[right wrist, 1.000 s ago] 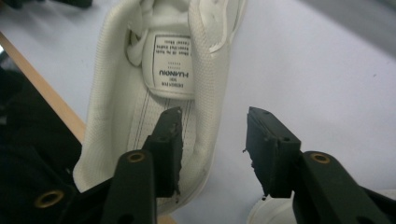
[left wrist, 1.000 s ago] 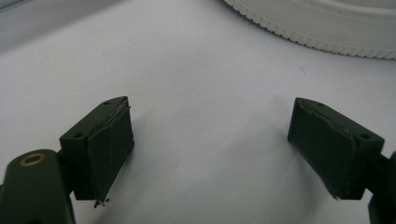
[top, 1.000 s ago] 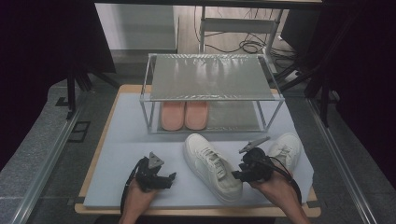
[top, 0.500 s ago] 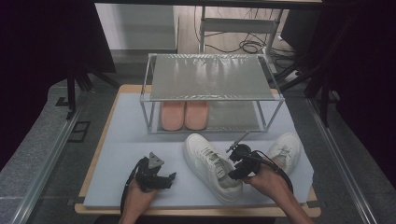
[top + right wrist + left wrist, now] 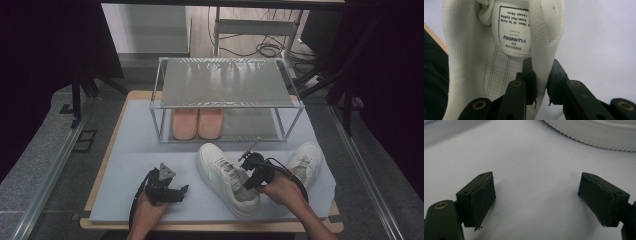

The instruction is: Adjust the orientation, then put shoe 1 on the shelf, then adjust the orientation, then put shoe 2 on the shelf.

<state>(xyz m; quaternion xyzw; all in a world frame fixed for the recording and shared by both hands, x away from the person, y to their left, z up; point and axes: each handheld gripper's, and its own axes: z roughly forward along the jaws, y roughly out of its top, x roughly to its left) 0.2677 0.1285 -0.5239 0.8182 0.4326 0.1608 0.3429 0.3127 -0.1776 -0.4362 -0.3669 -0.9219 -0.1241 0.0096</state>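
Right gripper (image 5: 541, 82) has just closed on the near sneaker's (image 5: 225, 175) thin side wall | left gripper (image 5: 536, 202) wide, empty | risk: your shoe can tilt and slip out when you lift.

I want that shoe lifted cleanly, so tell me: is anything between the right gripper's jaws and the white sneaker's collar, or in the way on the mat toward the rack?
Nothing visible. The right gripper has just been closing on the sneaker's collar wall, one jaw inside and one outside. The mat toward the rack is bare.

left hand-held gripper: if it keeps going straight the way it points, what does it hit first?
Probably the near white sneaker: its ribbed sole edge lies ahead of the open left hand-held gripper, with bare mat between. Depth is unclear; a downward tilt could meet the mat first.
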